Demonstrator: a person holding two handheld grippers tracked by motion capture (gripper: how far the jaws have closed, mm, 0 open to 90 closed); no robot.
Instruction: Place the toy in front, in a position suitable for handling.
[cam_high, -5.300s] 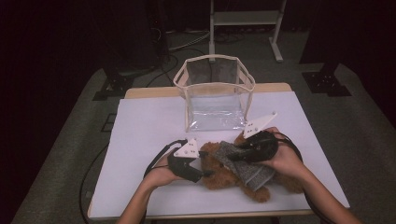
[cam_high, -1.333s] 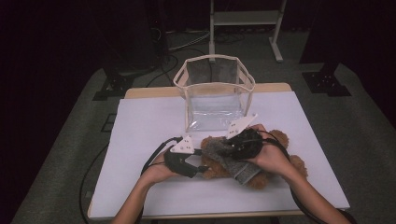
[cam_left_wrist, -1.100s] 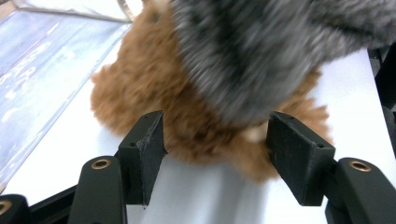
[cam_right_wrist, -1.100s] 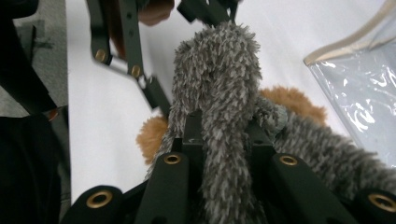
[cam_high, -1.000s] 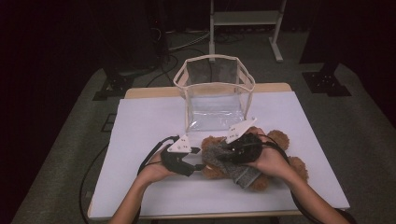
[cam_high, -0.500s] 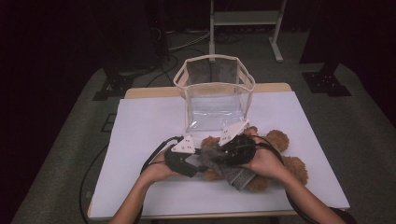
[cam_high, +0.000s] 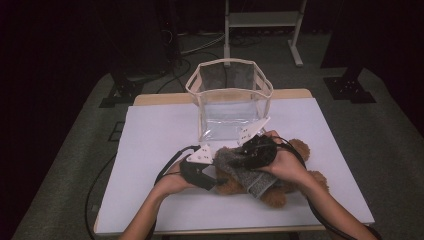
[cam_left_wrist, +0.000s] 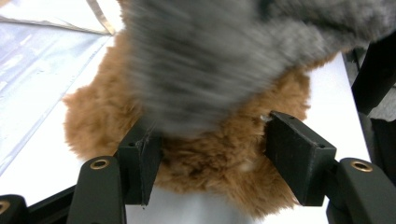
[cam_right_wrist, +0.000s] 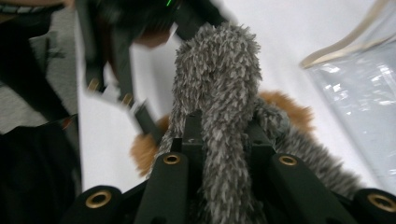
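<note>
The right tool (cam_right_wrist: 219, 140) pinches a soft, light grey cloth (cam_right_wrist: 215, 74) draped just ahead over the plush bear (cam_left_wrist: 187, 154), whose squashy fur sits between the left tool's (cam_left_wrist: 212, 154) spread jaws.

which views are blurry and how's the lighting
High view: sharp white table, dark surroundings. Left gripper view: grey cloth smeared by blur, brown teddy bear fairly sharp. Right gripper view: the cloth is crisp, the left gripper beyond is blurred.

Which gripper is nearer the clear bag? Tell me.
Right. The right gripper, shut on the grey fuzzy cloth, sits just in front of the clear bag. The left gripper is lower left, jaws around the brown teddy bear.
</note>
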